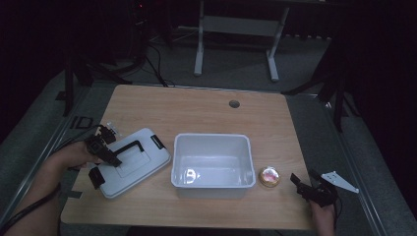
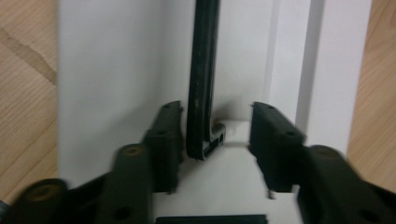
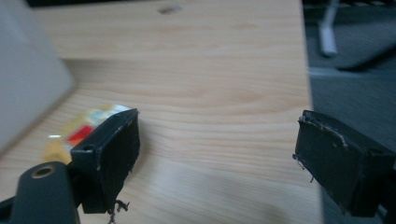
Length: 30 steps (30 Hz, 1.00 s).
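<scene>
Both grippers open, hands low at the near corners.
Left gripper (image 1: 101,160) angled inward, jaws parted, forearm entering bottom left. Right gripper (image 1: 304,186) jaws spread wide, pointing inward from the right hand (image 1: 322,214).

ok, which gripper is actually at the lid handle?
The left gripper: its open jaws straddle the black handle of the lid. The right gripper hovers beside the round tin.
</scene>
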### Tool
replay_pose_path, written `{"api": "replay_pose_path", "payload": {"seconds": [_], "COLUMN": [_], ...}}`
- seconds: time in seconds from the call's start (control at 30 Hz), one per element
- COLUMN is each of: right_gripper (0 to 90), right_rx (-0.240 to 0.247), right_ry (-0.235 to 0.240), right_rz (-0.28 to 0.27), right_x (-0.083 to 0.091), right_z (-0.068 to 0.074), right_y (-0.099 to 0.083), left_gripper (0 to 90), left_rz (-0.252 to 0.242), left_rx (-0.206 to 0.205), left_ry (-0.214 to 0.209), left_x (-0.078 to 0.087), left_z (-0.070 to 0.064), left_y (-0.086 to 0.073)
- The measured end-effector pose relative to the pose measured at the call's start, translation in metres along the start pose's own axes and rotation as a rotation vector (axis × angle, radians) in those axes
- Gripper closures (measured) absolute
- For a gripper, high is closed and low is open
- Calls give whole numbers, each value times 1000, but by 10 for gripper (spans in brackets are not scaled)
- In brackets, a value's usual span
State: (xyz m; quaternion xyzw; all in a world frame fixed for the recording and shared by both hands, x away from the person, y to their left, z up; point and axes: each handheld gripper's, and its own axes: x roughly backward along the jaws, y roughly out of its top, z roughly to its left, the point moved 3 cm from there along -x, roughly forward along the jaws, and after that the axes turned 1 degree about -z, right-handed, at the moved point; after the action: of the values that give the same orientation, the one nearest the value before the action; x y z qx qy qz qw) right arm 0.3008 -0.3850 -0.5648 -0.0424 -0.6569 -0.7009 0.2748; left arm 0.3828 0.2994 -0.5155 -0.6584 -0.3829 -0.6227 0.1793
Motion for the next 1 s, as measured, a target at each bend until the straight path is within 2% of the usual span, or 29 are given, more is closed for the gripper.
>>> {"api": "replay_pose_path", "payload": {"seconds": [0.03, 0.07, 0.17, 0.23, 0.33, 0.4, 0.47, 0.53, 0.63, 0.73, 0.87, 0.93, 1.0], "right_gripper": [137, 137, 137, 138, 137, 137, 135, 135, 136, 136, 137, 137, 137], "right_rx": [8, 12, -7, -4, 27, 51, 74, 75, 75, 124, 175, 194, 213], "right_ry": [-26, -48, -87, -115, -150, -136, -123, -84, -35, -43, -45, -35, -15], "right_rz": [10, 22, 52, 82, 149, 202, 247, 297, 380, 490, 595, 637, 675], "right_x": [-1, -2, -4, -4, -4, -4, -5, -6, -7, -9, -11, -12, -13], "right_z": [-1, -2, -7, -9, -8, -7, -5, -4, -4, 0, 7, 10, 13], "right_y": [1, 1, 1, 2, 4, 6, 8, 11, 14, 13, 12, 11, 11], "left_gripper": [402, 367, 206, 182, 183, 184, 195, 200, 202, 202, 202, 202, 203], "left_rz": [-9, -18, 6, 14, 22, 34, 31, 20, 39, 56, 66, 41, 39], "left_rx": [9, 2, -19, -26, -25, -29, -27, -13, -26, -35, -51, -56, -50], "left_ry": [-12, -8, -11, 7, 16, 41, 37, 30, 24, 29, 21, 4, -2], "left_x": [2, 3, 2, 1, 2, 2, 2, 3, 4, 5, 6, 8, 10], "left_z": [-1, -2, -5, -5, -5, -4, -3, -3, -5, -7, -9, -10, -9], "left_y": [1, 2, 4, 6, 7, 7, 7, 7, 7, 8, 8, 9, 9]}}
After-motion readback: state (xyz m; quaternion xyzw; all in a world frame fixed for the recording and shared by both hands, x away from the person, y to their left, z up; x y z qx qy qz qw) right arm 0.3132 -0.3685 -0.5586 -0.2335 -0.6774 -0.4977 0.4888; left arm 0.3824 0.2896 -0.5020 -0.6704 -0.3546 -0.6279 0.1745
